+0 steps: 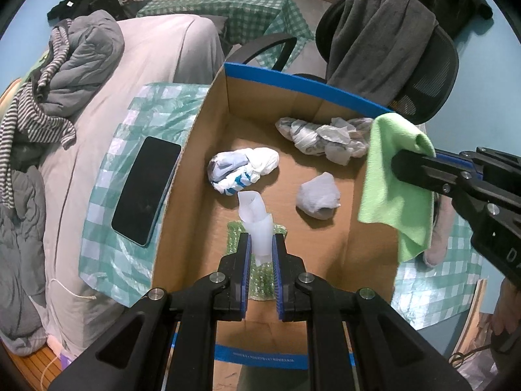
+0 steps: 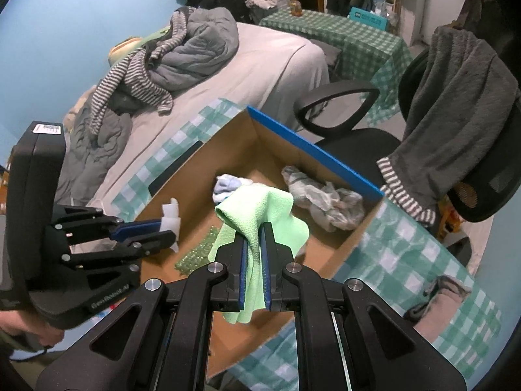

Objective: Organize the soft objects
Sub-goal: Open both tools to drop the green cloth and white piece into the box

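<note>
An open cardboard box [image 1: 325, 88] with a blue rim sits on a checked cloth. My left gripper [image 1: 260, 239] is shut on a white foam sheet [image 1: 254, 210] and holds it over the box's near end; it also shows in the right wrist view [image 2: 169, 220]. My right gripper [image 2: 254, 231] is shut on a light green cloth [image 2: 260, 208], held above the box's right wall; the cloth also shows in the left wrist view [image 1: 390, 176]. Inside the box lie crumpled plastic bags [image 1: 242, 169], [image 1: 325, 138], a small wrapped bundle [image 1: 317, 200] and green bubble wrap [image 1: 260, 277].
A black phone [image 1: 146, 189] lies on the checked cloth [image 1: 107, 221] left of the box. A bed with grey bedding [image 1: 81, 62] is to the left. An office chair draped with a grey towel [image 1: 384, 36] stands behind the box. A grey sock [image 1: 439, 238] lies right of the box.
</note>
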`<action>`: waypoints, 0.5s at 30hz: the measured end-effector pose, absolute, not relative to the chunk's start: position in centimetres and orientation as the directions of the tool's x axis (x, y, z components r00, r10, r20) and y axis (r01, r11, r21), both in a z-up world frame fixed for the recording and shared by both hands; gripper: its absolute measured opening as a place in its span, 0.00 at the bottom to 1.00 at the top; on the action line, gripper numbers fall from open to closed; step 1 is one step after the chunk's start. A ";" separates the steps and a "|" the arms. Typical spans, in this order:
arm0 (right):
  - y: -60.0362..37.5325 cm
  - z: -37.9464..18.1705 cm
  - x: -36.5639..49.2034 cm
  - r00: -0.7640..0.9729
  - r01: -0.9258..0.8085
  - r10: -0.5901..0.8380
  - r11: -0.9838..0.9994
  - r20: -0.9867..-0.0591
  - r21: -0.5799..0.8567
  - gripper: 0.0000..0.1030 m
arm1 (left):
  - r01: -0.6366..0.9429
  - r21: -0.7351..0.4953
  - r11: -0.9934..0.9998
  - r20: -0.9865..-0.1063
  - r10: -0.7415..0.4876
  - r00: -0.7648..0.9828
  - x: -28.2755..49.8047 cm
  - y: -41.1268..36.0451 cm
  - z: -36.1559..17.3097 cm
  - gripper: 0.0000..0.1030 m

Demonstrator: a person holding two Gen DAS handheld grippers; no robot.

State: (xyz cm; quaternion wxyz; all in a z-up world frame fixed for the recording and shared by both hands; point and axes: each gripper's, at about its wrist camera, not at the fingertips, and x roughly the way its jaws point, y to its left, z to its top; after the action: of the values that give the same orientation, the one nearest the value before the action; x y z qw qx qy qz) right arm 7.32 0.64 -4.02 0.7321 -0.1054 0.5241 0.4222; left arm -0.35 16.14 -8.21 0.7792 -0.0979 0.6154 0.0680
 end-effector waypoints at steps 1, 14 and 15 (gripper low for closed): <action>0.8 -4.2 7.3 0.087 -0.729 0.506 0.620 -0.858 0.292 0.08 | -0.227 -0.070 0.971 -0.973 -0.016 0.230 -0.2 16.2 -8.5 0.12; 2.8 -7.5 7.8 0.024 -0.701 0.464 0.639 -0.885 0.316 0.11 | -0.253 -0.090 0.963 -0.989 -0.055 0.141 0.4 16.7 -12.3 0.25; 2.8 -7.6 7.8 0.023 -0.700 0.460 0.641 -0.888 0.315 0.13 | -0.253 -0.089 0.963 -0.989 -0.055 0.139 0.4 16.7 -12.4 0.28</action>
State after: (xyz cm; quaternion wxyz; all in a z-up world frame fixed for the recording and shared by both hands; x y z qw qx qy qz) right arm 7.83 2.79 -7.63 0.7072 -0.1059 0.5662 0.4100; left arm 0.39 16.70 -12.35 0.7453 -0.1179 0.6528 0.0667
